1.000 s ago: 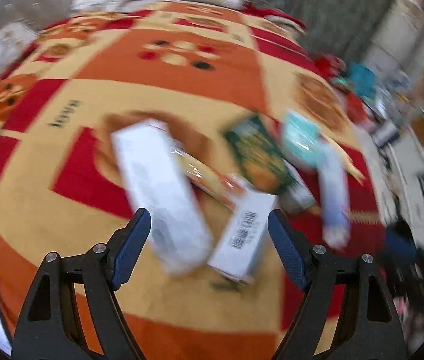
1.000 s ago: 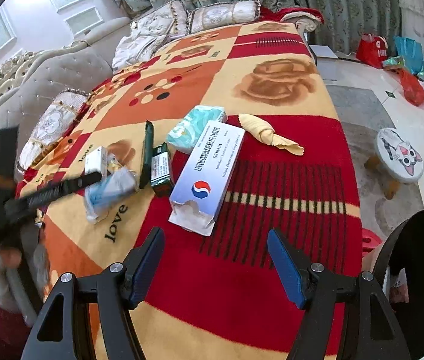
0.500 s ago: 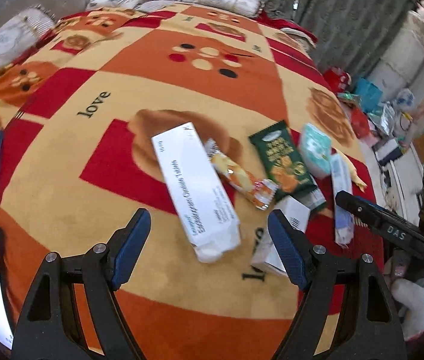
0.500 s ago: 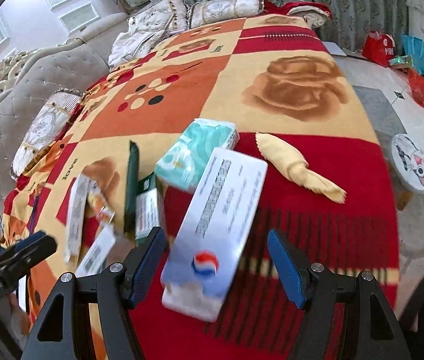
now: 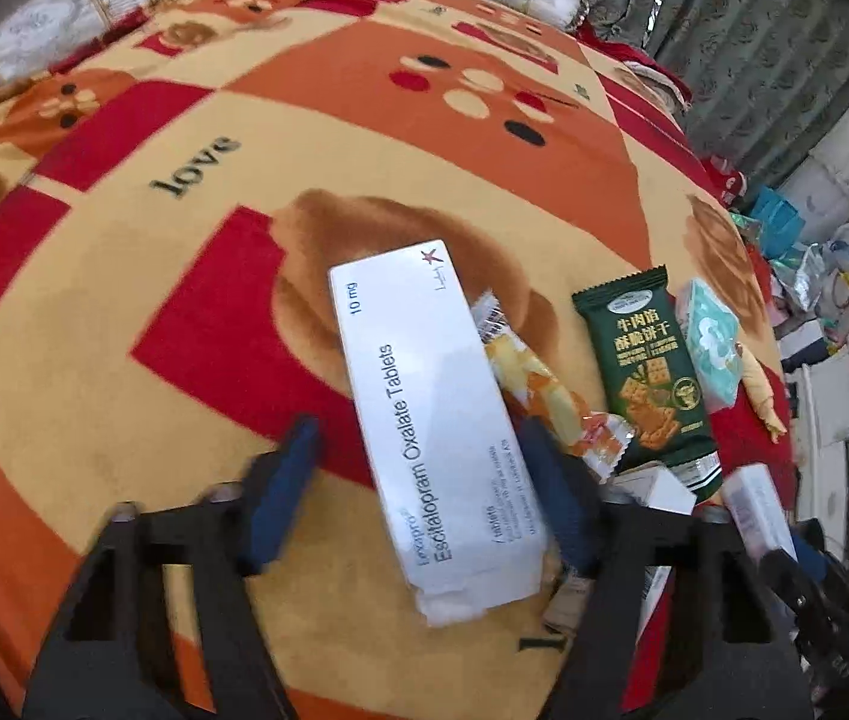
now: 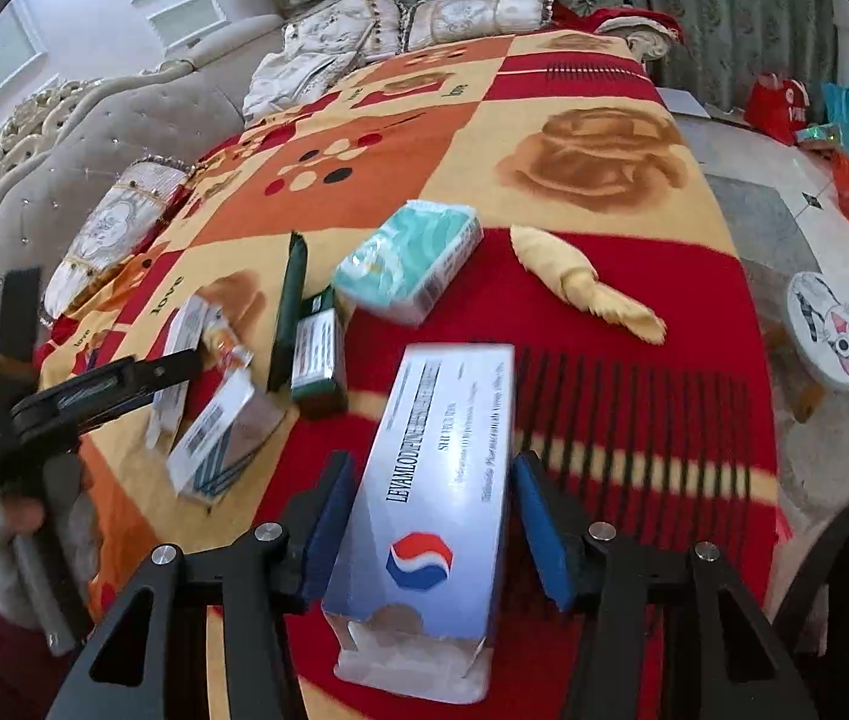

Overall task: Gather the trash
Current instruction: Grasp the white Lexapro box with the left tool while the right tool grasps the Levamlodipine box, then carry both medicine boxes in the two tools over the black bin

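Note:
Trash lies on a patterned blanket (image 5: 124,276) on a bed. My left gripper (image 5: 424,486) is open, its fingers on either side of a white Escitalopram tablet box (image 5: 430,414); the right finger nears the box edge. Beside the box lie a yellow snack wrapper (image 5: 544,396), a green cracker packet (image 5: 652,372), and a teal tissue pack (image 5: 712,354). My right gripper (image 6: 430,516) straddles a white-blue Levamlodipine box (image 6: 442,492), the blue pads close to its sides with small gaps. The left gripper shows at the left of the right wrist view (image 6: 88,396).
A small white barcode box (image 6: 220,426), a green carton (image 6: 316,354), the teal pack (image 6: 412,258) and a crumpled yellow paper (image 6: 586,282) lie on the blanket (image 6: 604,144). Pillows (image 6: 472,18) at the bed's head. A cat-print stool (image 6: 832,330) and bags stand on the floor.
Both grippers moved forward and down over their boxes. The right jaws have narrowed around the Levamlodipine box; the left jaws have narrowed around the Escitalopram box.

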Demonstrator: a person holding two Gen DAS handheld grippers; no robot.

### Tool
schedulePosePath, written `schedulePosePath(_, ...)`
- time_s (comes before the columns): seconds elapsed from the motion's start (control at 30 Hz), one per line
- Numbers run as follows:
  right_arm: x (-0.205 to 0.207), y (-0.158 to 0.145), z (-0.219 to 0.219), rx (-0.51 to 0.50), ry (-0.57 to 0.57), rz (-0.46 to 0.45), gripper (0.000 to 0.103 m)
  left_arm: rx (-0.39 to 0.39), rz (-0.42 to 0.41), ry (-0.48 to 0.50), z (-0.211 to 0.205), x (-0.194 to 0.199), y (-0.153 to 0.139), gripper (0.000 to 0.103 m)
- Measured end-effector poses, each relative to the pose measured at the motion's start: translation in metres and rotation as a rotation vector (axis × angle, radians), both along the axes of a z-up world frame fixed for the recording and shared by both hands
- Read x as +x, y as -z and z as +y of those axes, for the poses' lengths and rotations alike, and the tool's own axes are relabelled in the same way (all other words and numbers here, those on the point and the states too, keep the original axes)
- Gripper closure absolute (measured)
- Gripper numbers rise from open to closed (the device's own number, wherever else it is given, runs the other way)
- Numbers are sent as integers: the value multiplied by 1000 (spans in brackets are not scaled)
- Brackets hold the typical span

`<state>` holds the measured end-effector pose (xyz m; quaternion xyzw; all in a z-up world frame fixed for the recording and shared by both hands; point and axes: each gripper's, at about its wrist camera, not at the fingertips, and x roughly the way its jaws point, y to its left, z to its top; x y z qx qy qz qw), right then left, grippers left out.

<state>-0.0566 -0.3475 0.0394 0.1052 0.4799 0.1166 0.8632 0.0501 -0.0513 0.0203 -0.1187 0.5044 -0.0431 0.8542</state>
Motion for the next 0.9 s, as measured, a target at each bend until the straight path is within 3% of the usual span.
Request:
schedulePosePath(0.17,-6,17,8,-61,-27,52,51,-17,-5,37,3,-16,-10,59)
schedulePosePath(0.47,-7,19,21,-142,-17,6,51,-20,-53,108,-3,-56,-36,60)
schedulePosePath(0.9,-52,-8,10,-80,-9,-48,52,-15,-91,205,-36,-100,-52,60)
